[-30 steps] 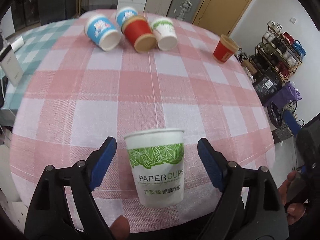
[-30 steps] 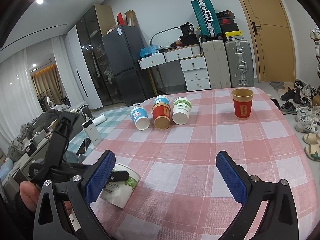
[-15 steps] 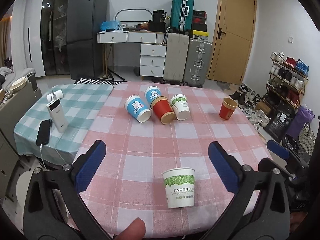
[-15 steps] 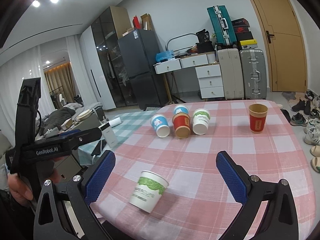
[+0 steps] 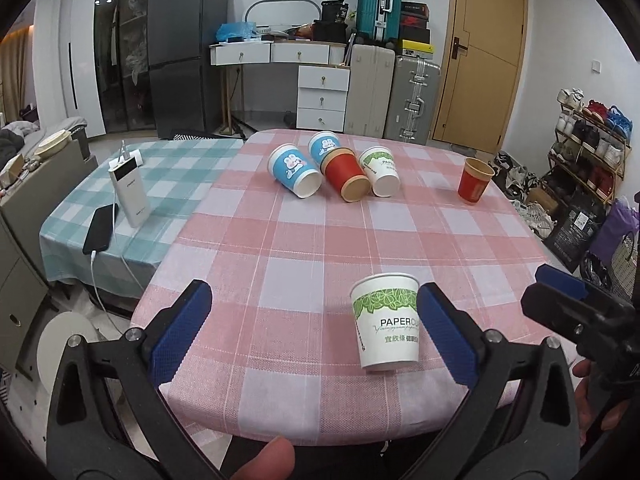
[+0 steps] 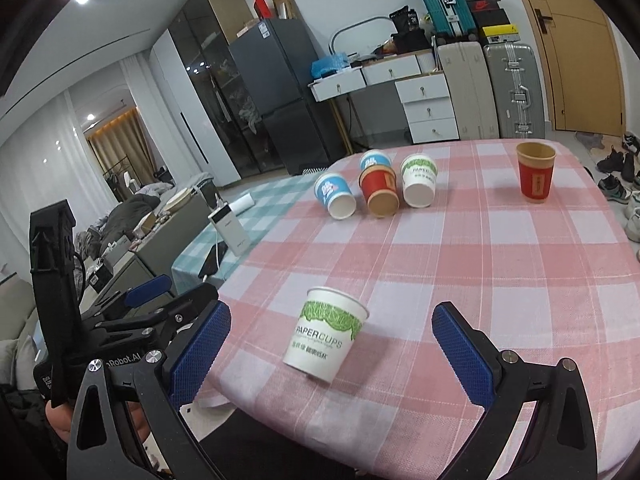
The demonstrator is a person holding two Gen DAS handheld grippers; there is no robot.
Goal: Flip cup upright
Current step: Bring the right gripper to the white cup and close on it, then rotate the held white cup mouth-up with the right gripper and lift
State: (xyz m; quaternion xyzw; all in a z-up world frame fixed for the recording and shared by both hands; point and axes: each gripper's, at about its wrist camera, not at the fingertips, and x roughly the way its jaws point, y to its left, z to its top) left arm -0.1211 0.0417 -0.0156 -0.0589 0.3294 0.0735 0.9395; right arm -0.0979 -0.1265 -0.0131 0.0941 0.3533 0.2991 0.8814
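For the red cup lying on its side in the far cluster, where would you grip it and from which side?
Probably by its open rim, from the near side: the red cup lies wedged between a blue cup and a white cup, so its sides are blocked.

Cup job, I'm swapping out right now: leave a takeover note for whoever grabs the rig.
Left tool: open, empty, pulled back at the near table edge.
Right tool: open, empty, also at the near edge.
Upright: white PAPERCUPS cup near the front of the pink checked tablecloth; red cup at far right.
Left to flip: four cups on their sides at the far end: two blue rabbit cups, a red cup, a white PAPERCUPS cup.
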